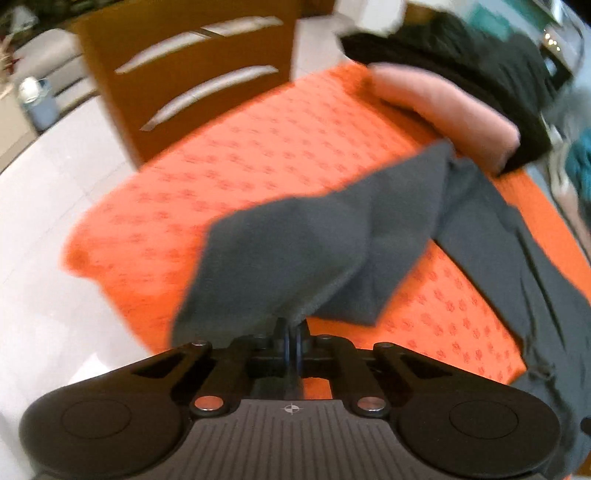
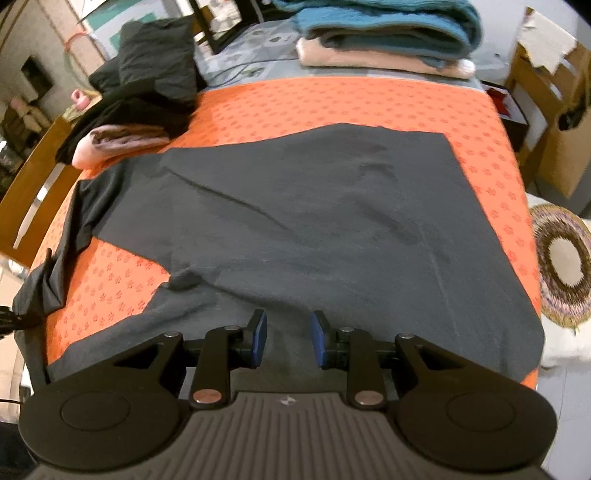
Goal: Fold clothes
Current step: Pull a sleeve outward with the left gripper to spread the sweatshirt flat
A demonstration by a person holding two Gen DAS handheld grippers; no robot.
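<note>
The left gripper (image 1: 294,325) is clenched: its two blue-padded fingers are pressed together on a fold of a dark grey garment (image 1: 295,251), which drapes up and over the fingertips. The pinched part is a sleeve or corner (the left wrist view is blurred, so which one cannot be told). From the pinch, the cloth trails away to the right across an orange patterned tablecloth (image 1: 229,158). This gripper sits low at the table's near-left side, pointing across the table toward a wooden chair back (image 1: 177,74).

The right gripper (image 2: 288,338) is released, its blue pads (image 2: 260,334) standing clearly apart with nothing between them. It hovers over the near edge of the dark grey garment (image 2: 295,206), aimed forward along the table; whether the fingertips touch the cloth cannot be told.

In the right wrist view the garment lies spread mostly flat over the middle of the orange tablecloth (image 2: 332,103), with soft wrinkles, and one long sleeve stretching off toward the left edge. At the far left sits a pile of black clothing (image 2: 147,81) over a folded pink item (image 2: 122,142). At the far end rest folded teal towels (image 2: 388,26) stacked on a pale pink one (image 2: 369,59).
</note>
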